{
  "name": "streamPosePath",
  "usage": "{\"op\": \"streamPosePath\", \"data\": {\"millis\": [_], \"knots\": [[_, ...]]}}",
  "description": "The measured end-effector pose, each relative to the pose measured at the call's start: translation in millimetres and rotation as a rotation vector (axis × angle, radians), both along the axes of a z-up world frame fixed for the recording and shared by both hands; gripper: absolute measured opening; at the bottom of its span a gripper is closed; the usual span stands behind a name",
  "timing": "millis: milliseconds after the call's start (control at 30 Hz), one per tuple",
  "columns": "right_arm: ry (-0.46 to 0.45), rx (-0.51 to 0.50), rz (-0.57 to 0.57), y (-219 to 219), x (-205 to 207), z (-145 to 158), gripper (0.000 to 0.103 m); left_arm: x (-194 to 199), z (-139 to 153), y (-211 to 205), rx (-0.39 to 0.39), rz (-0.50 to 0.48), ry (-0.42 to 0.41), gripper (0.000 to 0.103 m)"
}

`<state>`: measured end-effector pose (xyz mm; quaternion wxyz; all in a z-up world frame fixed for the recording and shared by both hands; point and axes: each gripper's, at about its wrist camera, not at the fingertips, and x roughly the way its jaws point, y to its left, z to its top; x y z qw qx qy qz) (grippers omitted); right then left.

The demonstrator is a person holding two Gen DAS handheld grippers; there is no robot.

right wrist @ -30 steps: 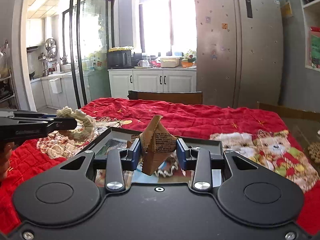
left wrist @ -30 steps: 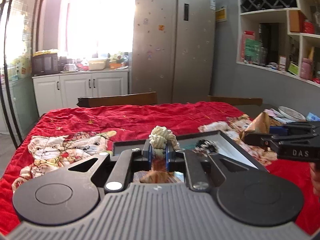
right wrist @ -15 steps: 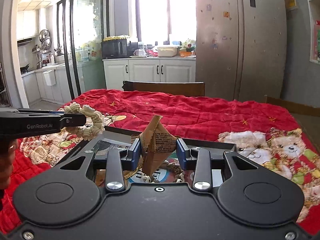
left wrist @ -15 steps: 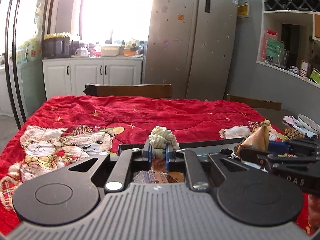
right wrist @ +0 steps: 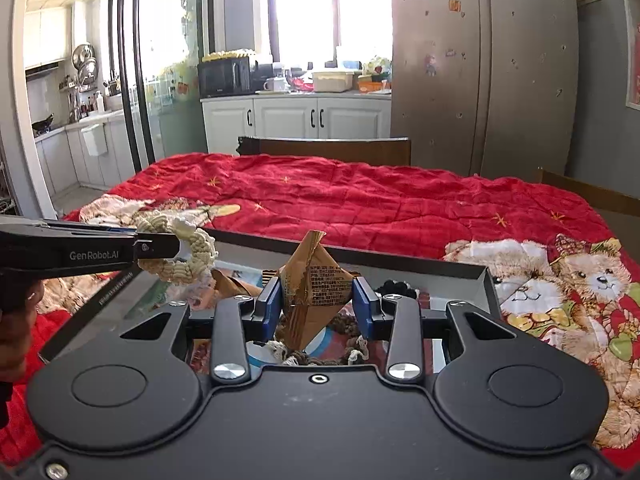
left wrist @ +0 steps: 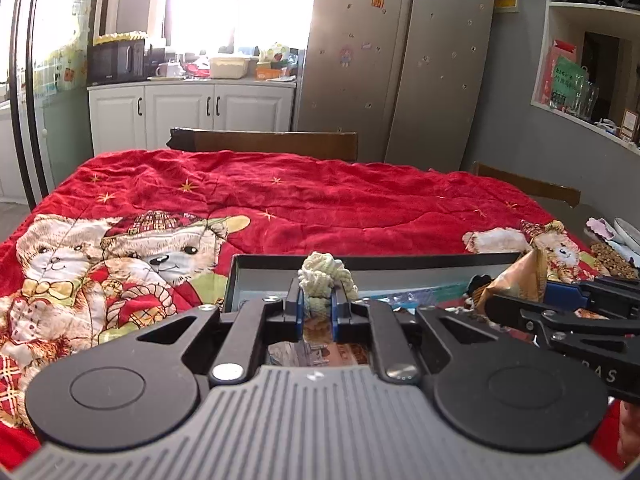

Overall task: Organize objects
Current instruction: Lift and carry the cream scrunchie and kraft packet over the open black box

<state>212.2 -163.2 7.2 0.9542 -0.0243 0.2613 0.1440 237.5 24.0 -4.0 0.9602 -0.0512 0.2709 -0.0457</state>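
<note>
Sunlit window; steel fridge; white cabinets

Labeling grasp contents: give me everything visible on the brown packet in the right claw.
The brown packet is a crinkled, pyramid-shaped pouch, seemingly foil or paper, with small black print on one face and a torn-looking top tip. It stands upright, point up, pinched between the blue pads of the right claw, held above the black tray. In the left view it shows side-on.
</note>
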Motion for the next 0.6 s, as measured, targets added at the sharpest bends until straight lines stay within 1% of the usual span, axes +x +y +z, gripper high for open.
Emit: {"op": "streamPosePath", "data": {"millis": [300, 367, 600], "knots": [[0.074, -0.006, 0.005, -4.2, 17.8, -20.9, 0.036, 7.6, -9.1, 0.4, 0.010, 0.014, 0.035, 0.015], [0.081, -0.011, 0.005, -4.6, 19.8, -23.6, 0.036, 9.5, -11.1, -0.1, 0.023, 0.025, 0.052, 0.015], [0.093, -0.033, 0.024, -0.9, 20.6, -26.9, 0.036, 13.0, -17.2, 0.7, 0.031, 0.027, 0.089, 0.015]]}}
